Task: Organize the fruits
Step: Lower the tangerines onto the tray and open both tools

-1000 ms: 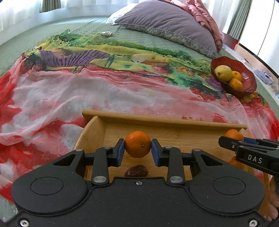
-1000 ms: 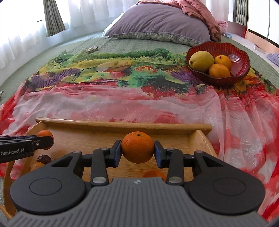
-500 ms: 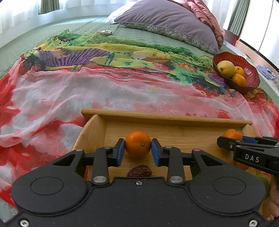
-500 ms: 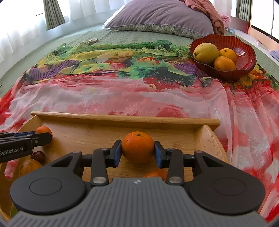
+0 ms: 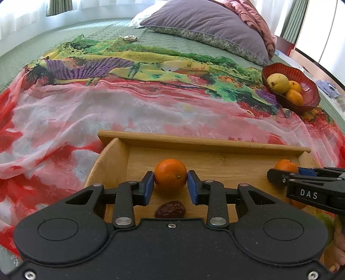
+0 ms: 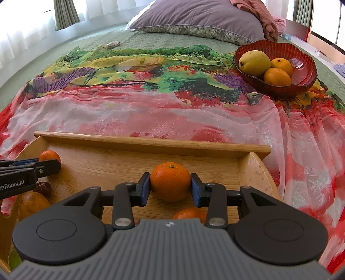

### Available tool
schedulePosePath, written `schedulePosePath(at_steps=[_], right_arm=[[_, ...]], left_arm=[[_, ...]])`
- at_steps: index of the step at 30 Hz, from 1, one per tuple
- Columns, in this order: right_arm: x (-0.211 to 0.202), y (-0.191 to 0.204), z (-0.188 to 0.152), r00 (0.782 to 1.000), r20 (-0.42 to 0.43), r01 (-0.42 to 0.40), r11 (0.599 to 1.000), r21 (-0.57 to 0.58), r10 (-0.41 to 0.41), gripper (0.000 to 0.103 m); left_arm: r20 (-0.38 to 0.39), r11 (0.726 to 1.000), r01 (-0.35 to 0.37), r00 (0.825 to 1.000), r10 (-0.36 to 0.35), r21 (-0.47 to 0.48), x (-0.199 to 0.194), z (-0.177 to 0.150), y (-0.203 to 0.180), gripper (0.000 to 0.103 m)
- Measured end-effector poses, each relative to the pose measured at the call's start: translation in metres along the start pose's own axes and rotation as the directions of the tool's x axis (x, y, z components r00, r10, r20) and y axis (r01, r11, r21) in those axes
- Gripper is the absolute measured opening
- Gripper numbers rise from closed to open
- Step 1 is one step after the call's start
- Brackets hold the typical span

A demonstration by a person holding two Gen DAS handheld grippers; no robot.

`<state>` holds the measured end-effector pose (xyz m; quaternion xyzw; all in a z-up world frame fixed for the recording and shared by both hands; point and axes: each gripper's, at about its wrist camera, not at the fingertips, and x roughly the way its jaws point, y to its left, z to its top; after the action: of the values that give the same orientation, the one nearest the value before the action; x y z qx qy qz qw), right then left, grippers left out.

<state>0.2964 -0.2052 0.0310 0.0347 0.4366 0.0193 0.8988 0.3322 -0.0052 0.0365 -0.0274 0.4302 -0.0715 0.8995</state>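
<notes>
Both tongs I operate clamp dimpled round oranges: left gripper [image 5: 170, 185] on one orange [image 5: 170, 174], right gripper [image 6: 170, 187] on another [image 6: 170, 181], over a smooth bamboo tray [image 6: 151, 143].

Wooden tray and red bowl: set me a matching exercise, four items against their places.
Items:
1. date
2. yellow pear
3. left gripper
4. purple pillow

Places:
A. in the red bowl
B. at the head of the bed
C. on the wooden tray floor
D. shut on a mandarin

Pairs: 1-C, 2-A, 3-D, 4-B
</notes>
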Motion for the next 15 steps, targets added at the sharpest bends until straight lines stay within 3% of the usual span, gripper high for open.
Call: schedulePosePath(at_steps=[8, 15], right_arm=[[0.0004, -0.0013, -0.0008, 1.000, 0.002, -0.010, 1.000, 0.008, 0.010, 0.045], [-0.0007, -0.0012, -0.0013, 1.000, 0.009, -0.017, 1.000, 0.011, 0.017, 0.049]], left_arm=[[-0.002, 1.000, -0.002, 1.000, 0.002, -0.001, 0.0024, -0.0021, -0.0023, 0.035], [0.004, 1.000, -0.024, 1.000, 0.024, 0.005, 0.0026, -0.0030, -0.0006, 0.049]])
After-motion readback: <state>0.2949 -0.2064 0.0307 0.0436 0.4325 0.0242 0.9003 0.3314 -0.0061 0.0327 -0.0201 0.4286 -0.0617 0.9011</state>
